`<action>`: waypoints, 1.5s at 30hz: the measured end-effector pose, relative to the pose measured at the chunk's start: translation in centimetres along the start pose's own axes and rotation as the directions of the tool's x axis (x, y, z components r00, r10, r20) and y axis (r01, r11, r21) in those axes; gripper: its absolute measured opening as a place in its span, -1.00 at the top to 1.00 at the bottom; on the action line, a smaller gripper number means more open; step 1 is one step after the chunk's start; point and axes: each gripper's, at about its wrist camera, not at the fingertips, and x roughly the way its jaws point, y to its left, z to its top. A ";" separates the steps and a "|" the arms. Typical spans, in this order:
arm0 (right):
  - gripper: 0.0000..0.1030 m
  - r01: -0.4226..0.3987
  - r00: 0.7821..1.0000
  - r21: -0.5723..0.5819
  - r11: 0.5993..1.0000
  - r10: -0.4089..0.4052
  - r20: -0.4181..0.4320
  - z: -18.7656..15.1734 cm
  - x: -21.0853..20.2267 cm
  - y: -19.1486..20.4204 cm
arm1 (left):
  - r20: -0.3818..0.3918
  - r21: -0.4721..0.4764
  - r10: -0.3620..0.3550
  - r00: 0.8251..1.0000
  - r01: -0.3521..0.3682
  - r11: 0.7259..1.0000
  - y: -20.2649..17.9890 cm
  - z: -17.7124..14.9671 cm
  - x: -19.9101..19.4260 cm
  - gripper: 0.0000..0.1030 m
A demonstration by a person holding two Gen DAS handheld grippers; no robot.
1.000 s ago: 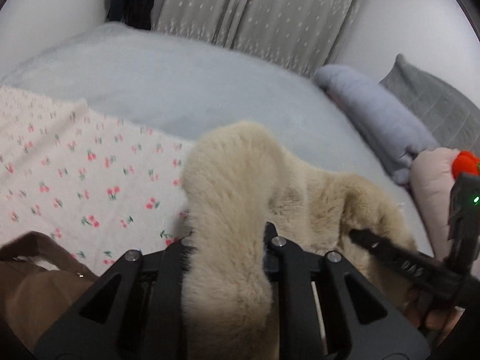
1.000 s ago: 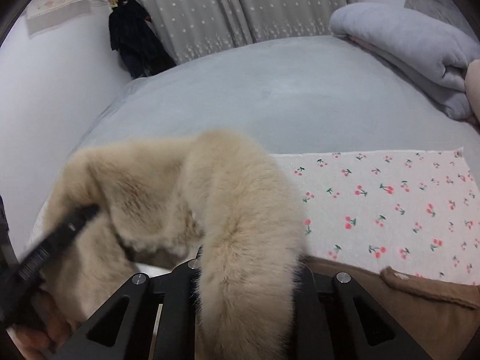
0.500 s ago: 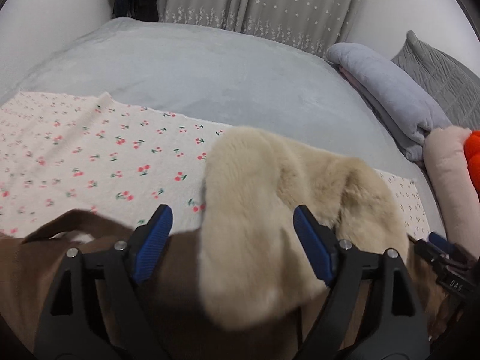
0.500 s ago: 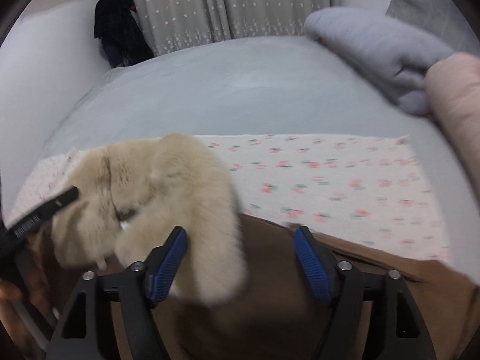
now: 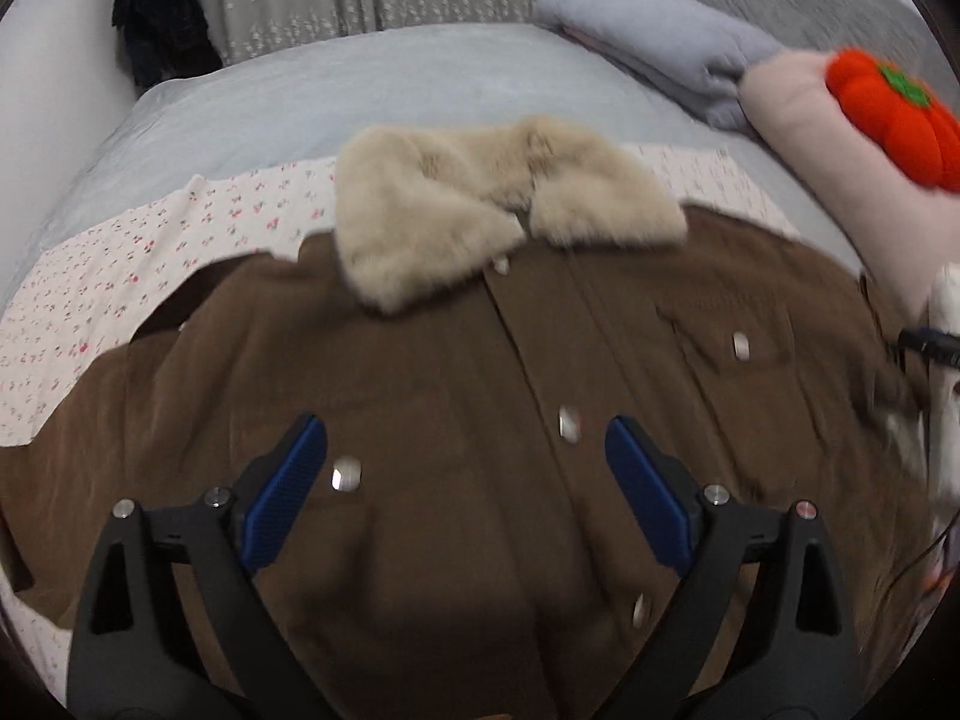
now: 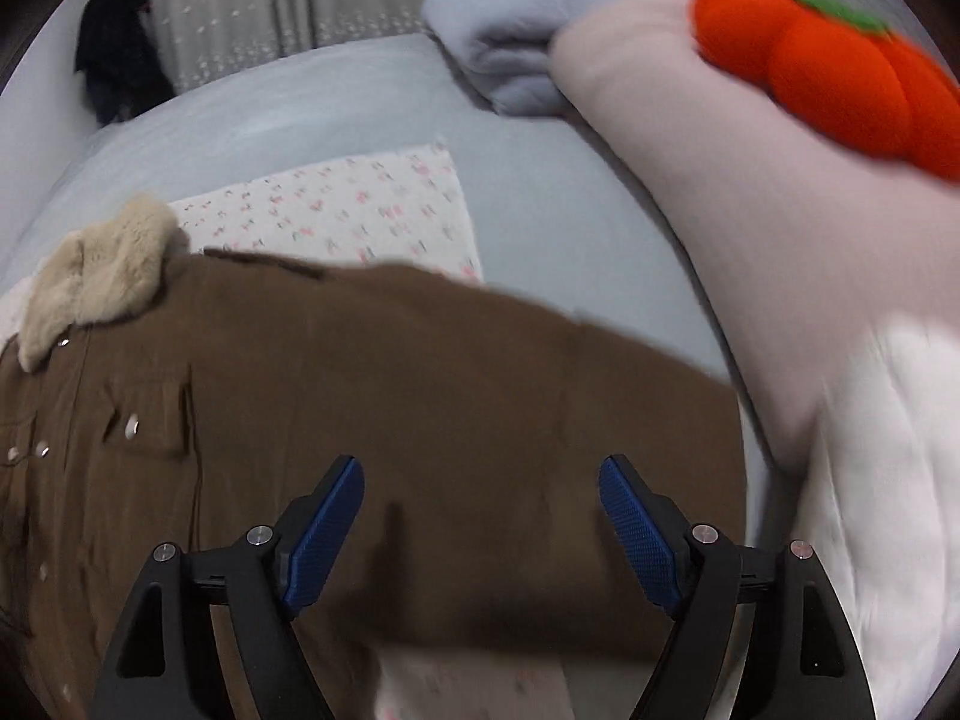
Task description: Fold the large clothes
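Note:
A brown coat with snap buttons lies spread front-up on the bed, its beige fur collar lying flat at the far end. My left gripper hovers over the coat's chest; its jaws are opening, with nothing between the blue pads. In the right wrist view the coat fills the lower half and the collar sits at far left. My right gripper hangs above the coat's right shoulder and sleeve area, also opening and empty.
A cherry-print sheet lies under the coat on the grey bedspread. At the right are a folded lilac blanket, a pink pillow and an orange plush pumpkin. A dark garment hangs by the curtain.
Both grippers were shut on the fur collar, then opened and let it go. The collar now lies flat on the coat. Both hands drew back, the right one swinging toward the pillows.

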 end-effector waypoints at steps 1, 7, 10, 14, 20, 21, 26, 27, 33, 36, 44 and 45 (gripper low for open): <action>-0.61 -0.035 0.999 0.018 0.999 0.035 -0.012 -0.9 -0.5 -0.6 | -0.006 0.020 0.008 1.000 -0.008 1.000 0.0 -1.4 -0.8 -0.82; -0.61 -0.270 0.961 0.065 0.961 0.273 -0.033 -8.7 -4.2 -1.3 | -0.069 0.015 0.040 0.997 -0.039 0.999 2.9 -9.4 -5.9 -0.83; -0.61 -0.401 0.912 0.086 0.912 0.406 -0.054 -12.8 -6.1 -0.8 | -0.104 -0.044 0.030 0.994 -0.035 0.998 5.6 -13.9 -8.9 -0.82; -0.61 -0.496 0.859 0.105 0.862 0.505 -0.085 -17.9 -7.9 -0.3 | -0.139 -0.128 0.015 0.990 -0.033 0.991 8.7 -19.7 -12.5 -0.82; -0.61 -0.544 0.821 0.138 0.827 0.559 -0.117 -23.4 -8.7 -1.1 | -0.175 -0.309 -0.071 0.982 0.014 0.951 13.1 -28.4 -16.2 -0.82; -0.61 -0.552 0.813 0.153 0.820 0.570 -0.122 -24.2 -8.7 -1.3 | -0.179 -0.363 -0.115 0.977 0.043 0.931 13.9 -30.0 -16.4 -0.82; -0.61 -0.570 0.784 0.225 0.790 0.605 -0.140 -26.7 -7.9 -2.0 | -0.182 -0.558 -0.354 0.917 0.200 0.805 14.7 -36.3 -14.8 -0.82; -0.61 -0.576 0.776 0.247 0.779 0.616 -0.136 -27.1 -7.8 -2.2 | -0.159 -0.538 -0.345 0.925 0.212 0.816 14.1 -36.9 -15.1 -0.80; -0.46 -0.587 0.730 0.373 0.719 0.669 -0.140 -28.6 -7.0 -2.3 | -0.166 -0.522 -0.433 0.886 0.294 0.801 11.0 -37.9 -14.5 0.30; 0.50 -0.571 0.734 0.319 0.756 0.645 -0.214 -29.2 -7.5 -1.0 | -0.122 -0.539 -0.458 0.880 0.329 0.775 10.7 -37.5 -15.5 0.71; 0.84 -0.579 0.793 0.233 0.782 0.606 -0.063 -27.7 -15.5 -3.6 | -0.005 -0.508 -0.390 0.921 0.333 0.794 12.4 -36.5 -20.8 0.76; 0.84 -0.534 0.823 0.221 0.816 0.562 -0.087 -27.7 -15.2 -3.8 | -0.050 -0.514 -0.374 0.926 0.297 0.805 12.5 -36.9 -19.9 0.76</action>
